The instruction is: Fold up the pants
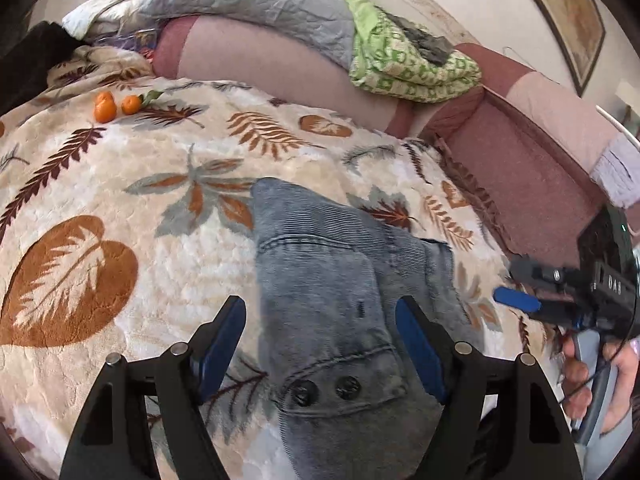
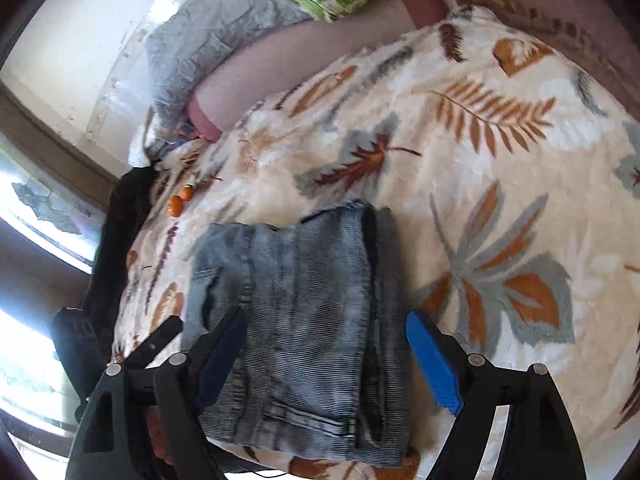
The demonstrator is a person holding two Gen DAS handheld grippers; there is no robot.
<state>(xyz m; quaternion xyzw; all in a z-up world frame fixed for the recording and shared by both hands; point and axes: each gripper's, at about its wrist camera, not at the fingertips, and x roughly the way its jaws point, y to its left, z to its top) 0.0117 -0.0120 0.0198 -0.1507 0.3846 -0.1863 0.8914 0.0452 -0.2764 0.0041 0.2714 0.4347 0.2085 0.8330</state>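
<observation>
while our left tongs (image 1: 320, 344) hang above the waistband end of the pants (image 1: 344, 312), their blue pads (image 1: 222, 340) stand wide apart and grip nothing. our right tongs (image 2: 326, 356) are spread the same way over the pants, one pad on each side of the bundle, and we cannot tell whether the pads touch the cloth. in the left wrist view the right tongs show at the far right edge, held in our right hand (image 1: 596, 380), just beside the pants.

the pants, grey-blue washed denim, lie folded into a compact stack on the leaf-patterned blanket (image 1: 120, 200) that covers the bed. two dark buttons (image 1: 324, 390) show on the waistband near our left tongs.

farther out, two tangerines (image 1: 116, 105) sit together on the blanket, well apart from the pants. beyond the blanket runs a pink sofa back (image 1: 280, 64), with a grey quilt (image 1: 256, 4) and a green patterned cloth (image 1: 404, 60) draped over it.
</observation>
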